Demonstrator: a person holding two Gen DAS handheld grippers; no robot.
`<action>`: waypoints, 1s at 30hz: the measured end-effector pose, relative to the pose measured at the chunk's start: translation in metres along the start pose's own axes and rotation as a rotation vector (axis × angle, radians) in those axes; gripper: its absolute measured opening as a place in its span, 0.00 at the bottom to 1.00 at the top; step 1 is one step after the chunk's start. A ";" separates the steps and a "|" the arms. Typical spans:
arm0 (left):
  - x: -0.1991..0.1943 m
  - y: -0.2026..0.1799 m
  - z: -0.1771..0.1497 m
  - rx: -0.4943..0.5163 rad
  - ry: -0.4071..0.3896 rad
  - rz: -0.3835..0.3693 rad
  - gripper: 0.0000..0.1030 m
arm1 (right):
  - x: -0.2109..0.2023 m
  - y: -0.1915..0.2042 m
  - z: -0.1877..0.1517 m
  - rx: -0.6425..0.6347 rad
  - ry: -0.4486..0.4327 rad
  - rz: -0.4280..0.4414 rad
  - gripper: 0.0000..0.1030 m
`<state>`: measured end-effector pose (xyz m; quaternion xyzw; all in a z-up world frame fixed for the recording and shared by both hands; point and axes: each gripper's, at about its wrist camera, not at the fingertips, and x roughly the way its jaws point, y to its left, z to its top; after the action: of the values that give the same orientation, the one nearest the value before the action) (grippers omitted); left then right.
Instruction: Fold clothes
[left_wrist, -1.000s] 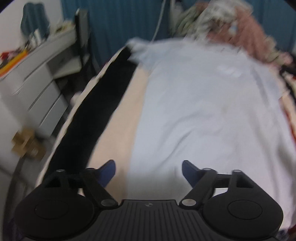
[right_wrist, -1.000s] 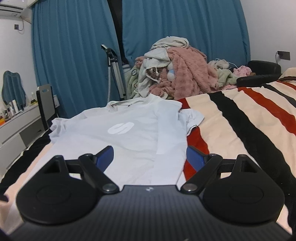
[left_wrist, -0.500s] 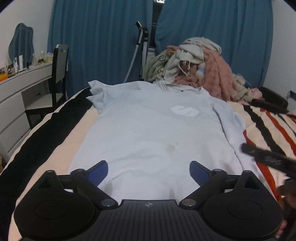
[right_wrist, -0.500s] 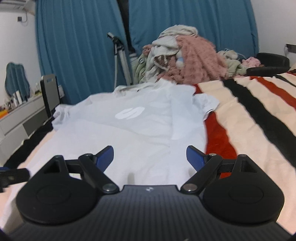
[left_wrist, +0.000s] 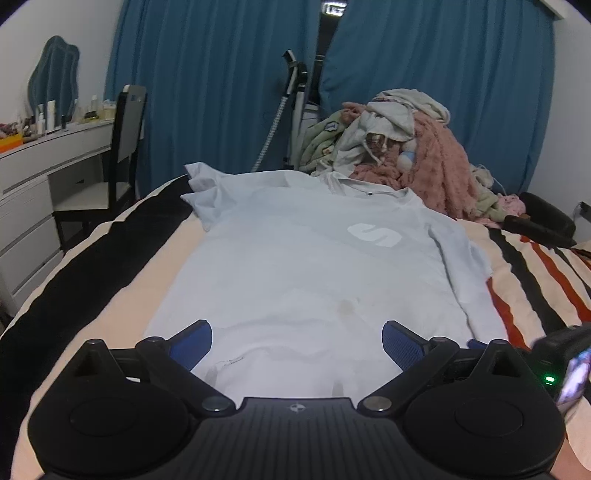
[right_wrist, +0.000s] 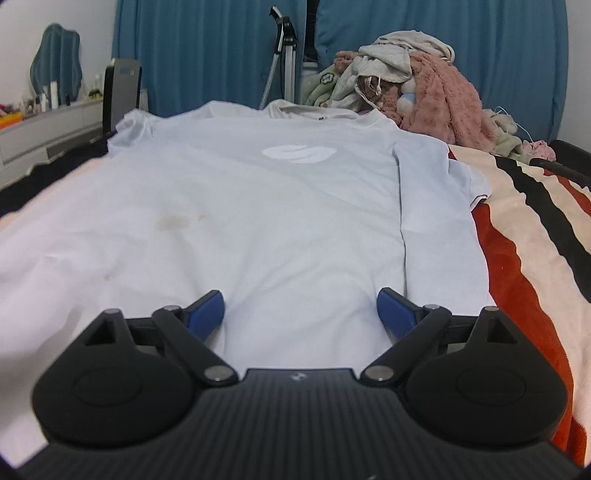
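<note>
Pale blue t-shirt (left_wrist: 306, 266) spread flat on the striped bedspread (left_wrist: 535, 273), both claws wide open over its near hem

Left gripper (left_wrist: 297, 345) and right gripper (right_wrist: 301, 314) have both just been opening, gripping nothing, only shirt fabric lying under the gaps. Left view catches the dresser (left_wrist: 40, 177), chair (left_wrist: 122, 147) and a sliver of the other gripper at its right edge; the right view crops most of that. Laundry pile (right_wrist: 410, 85) sits past the collar. Near hem is hidden behind the gripper bodies.
</note>
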<state>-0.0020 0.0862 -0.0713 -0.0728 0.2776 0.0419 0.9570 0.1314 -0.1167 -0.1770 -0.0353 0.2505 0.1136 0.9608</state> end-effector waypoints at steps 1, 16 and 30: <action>0.001 0.001 0.000 -0.005 -0.001 0.007 0.97 | -0.002 -0.001 0.000 0.006 -0.011 0.009 0.90; 0.060 -0.006 -0.010 0.029 0.094 0.009 0.97 | -0.002 0.031 0.001 -0.075 0.001 0.140 0.88; 0.084 -0.021 -0.034 0.114 0.192 -0.065 0.96 | -0.005 0.048 -0.008 -0.201 0.017 0.053 0.91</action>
<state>0.0533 0.0629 -0.1423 -0.0308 0.3674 -0.0120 0.9295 0.1121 -0.0719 -0.1817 -0.1259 0.2469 0.1630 0.9469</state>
